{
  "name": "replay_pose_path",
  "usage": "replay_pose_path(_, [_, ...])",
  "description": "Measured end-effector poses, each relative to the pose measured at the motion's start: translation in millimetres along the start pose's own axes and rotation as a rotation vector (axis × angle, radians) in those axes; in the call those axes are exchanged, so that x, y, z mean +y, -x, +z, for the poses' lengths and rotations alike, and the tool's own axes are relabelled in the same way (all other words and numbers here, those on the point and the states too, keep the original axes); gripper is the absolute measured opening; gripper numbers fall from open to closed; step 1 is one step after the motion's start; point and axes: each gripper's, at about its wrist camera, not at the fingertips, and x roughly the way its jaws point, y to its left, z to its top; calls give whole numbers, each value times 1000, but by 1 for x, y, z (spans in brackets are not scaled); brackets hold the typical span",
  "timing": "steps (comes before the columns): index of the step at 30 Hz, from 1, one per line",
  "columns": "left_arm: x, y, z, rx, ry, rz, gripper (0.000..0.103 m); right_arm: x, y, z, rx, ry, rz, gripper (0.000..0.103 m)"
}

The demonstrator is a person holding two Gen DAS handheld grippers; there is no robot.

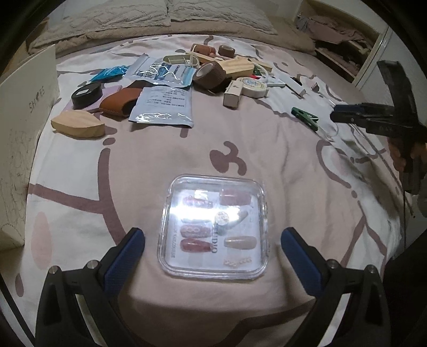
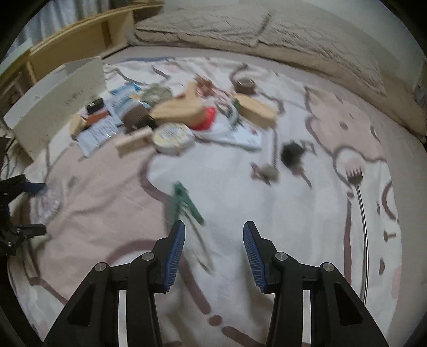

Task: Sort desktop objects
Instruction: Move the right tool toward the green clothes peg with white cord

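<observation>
Clear plastic, square and glossy, the press-on nail case [image 1: 214,227] lies flat on the pink-and-white printed bedspread [image 1: 240,128] at the lower centre of the left wrist view, rows of decorated nails visible through its lid under a bright glare. The left gripper [image 1: 212,244] hovers at it with jaws spread wide, the blue pads [image 1: 125,256] standing clear of the case on either side and touching nothing.

At the right edge of that frame the right gripper [image 1: 336,115], held by a hand [image 1: 400,160], reaches in above the sheet near a green clothespin [image 1: 305,117]. In its own blurred view, the right gripper [image 2: 214,253] stands partly open and empty at bottom centre, the green clothespin [image 2: 186,201] lying on the fabric just beyond its left pad.

Farther up, the unsorted pile spreads across the bed: a brown roll of wrap [image 1: 210,72], a white roll of tape [image 1: 253,86], a small white carton [image 1: 232,93], wooden blocks [image 1: 78,124], foil pouches [image 1: 162,106], a tan leather pouch [image 1: 120,101] and a black round tin [image 1: 86,93]. A fork [image 2: 359,202] lies alone at the right of the right wrist view, well apart from the heap. A white cardboard box [image 1: 26,112] stands at the left edge of the left wrist frame, and beige pillows [image 1: 170,13] fill the top.
</observation>
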Motion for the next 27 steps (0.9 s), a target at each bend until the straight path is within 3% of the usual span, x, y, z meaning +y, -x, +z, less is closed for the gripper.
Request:
replay_pose_path(6, [-3,10,-3,44,-24,-132,102,21,5,8,-20,59,41,45])
replay_pose_path(14, [-29,13,-5,88,-23,-265,102,24,-4,6,12,68,30,45])
replay_pose_path(21, [-66,9,-2,147,-133,-377,102,22,-8,7,23,35,54,45])
replay_pose_path(24, [-75,20,4,124,-192,-392,102,25,-7,5,27,41,97,45])
replay_pose_path(27, [-70,37,14,37,-230,-332,102,32,-11,0,60,53,142,45])
